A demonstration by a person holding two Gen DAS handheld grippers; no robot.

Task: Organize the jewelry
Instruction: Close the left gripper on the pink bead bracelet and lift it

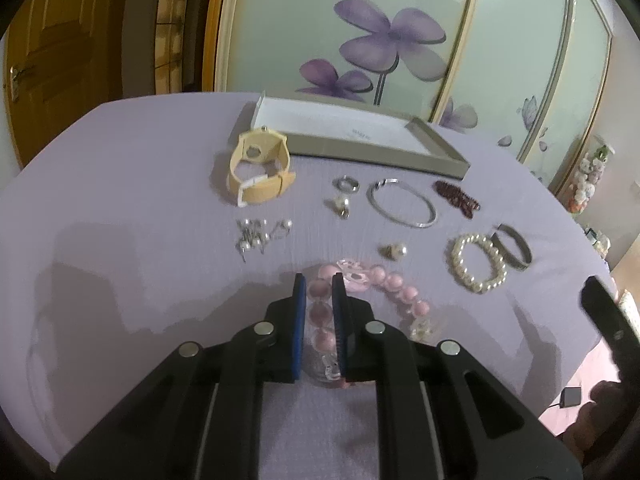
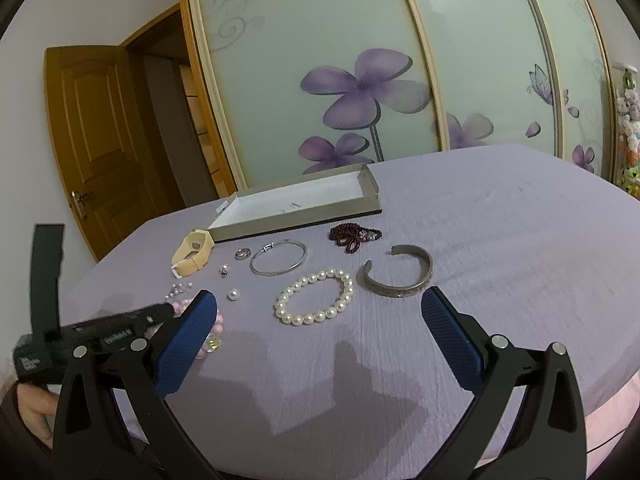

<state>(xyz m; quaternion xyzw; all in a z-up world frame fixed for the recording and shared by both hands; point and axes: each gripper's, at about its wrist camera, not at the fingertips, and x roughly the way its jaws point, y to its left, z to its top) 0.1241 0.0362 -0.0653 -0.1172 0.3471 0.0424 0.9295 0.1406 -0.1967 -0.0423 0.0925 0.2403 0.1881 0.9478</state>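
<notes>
Right now your left hand-held gripper (image 1: 319, 280) has its jaws nearly together on the pink bead bracelet (image 1: 384, 288), which lies near the table's near edge; the pads pinch only a few beads on one side, and the rest of the loop trails off to the right on the purple cloth (image 1: 140, 200). That is the weak point: the beads are round and smooth, so a lift could let them roll out between the pads, or the elastic string could stretch and snap back. The hanging part may also swing as you carry it and sweep the small pearl ring (image 1: 394, 250) just beyond it, or the loose pearl earrings (image 1: 260, 234) toward the left edge. The open box (image 1: 360, 148) sits near the far edge, behind the watch (image 1: 260, 168) and the silver bangle (image 1: 402, 204), so a low pass could drag those. Your right hand-held gripper (image 2: 318, 322) hangs wide open and empty above the pearl bracelet (image 2: 316, 296); watch that it does not cross the left one's path.
</notes>
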